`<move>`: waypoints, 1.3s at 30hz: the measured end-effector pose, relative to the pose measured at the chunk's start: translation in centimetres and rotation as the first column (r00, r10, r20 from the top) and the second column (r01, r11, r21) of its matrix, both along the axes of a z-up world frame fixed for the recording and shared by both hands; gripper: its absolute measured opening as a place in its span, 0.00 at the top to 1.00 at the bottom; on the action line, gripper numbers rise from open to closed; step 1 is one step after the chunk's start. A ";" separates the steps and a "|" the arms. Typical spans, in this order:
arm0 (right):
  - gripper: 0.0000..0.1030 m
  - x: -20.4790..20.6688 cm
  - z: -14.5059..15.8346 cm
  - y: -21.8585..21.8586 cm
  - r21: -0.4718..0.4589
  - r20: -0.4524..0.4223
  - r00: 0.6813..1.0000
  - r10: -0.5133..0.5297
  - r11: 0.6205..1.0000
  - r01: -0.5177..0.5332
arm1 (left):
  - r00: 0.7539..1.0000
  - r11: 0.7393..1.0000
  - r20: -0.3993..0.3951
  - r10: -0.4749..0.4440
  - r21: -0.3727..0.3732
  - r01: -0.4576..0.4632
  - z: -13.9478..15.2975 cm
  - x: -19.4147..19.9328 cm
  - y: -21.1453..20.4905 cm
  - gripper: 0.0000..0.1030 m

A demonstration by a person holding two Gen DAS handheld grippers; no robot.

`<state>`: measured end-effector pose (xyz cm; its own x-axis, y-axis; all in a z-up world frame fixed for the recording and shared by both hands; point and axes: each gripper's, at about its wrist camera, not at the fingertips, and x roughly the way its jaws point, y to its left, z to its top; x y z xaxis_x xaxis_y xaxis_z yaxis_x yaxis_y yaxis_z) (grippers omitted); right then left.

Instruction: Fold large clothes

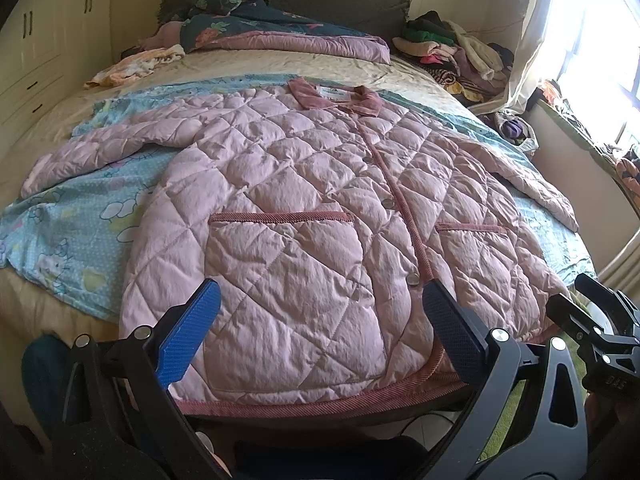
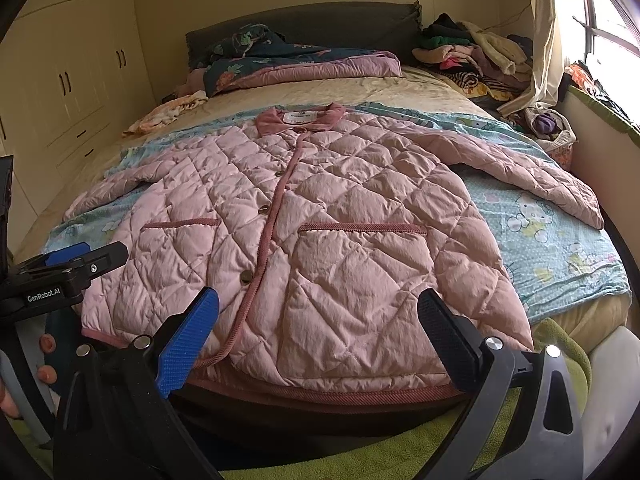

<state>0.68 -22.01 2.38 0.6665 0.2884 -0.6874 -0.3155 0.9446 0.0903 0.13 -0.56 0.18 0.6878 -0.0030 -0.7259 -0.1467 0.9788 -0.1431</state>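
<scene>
A pink quilted jacket lies flat and buttoned on the bed, collar far, hem at the near edge, both sleeves spread out. It also shows in the right wrist view. My left gripper is open and empty, hovering over the hem near the left pocket. My right gripper is open and empty over the hem near the right pocket. The right gripper also shows at the right edge of the left wrist view; the left gripper shows at the left of the right wrist view.
The jacket rests on a light blue cartoon sheet over a beige bed. A folded quilt and a pile of clothes lie at the headboard. Wardrobes stand left, a window right.
</scene>
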 end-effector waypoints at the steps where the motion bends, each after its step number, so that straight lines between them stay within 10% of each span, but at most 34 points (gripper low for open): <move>1: 0.04 0.0 0.0 0.0 0.000 0.000 1.000 0.000 1.000 0.000 | 1.000 1.000 0.000 0.001 0.001 -0.001 0.0 0.0 0.0 0.08; 39: 0.04 5.2 2.1 1.2 -0.020 0.008 1.000 -0.008 1.000 0.008 | 0.999 0.999 -0.006 0.041 -0.013 -0.041 1.2 6.9 3.3 0.08</move>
<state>5.85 -20.82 4.51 0.6743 0.2691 -0.6877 -0.3087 0.9487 0.0686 7.02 2.76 1.41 0.6837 0.0153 -0.7296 -0.1872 0.9700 -0.1551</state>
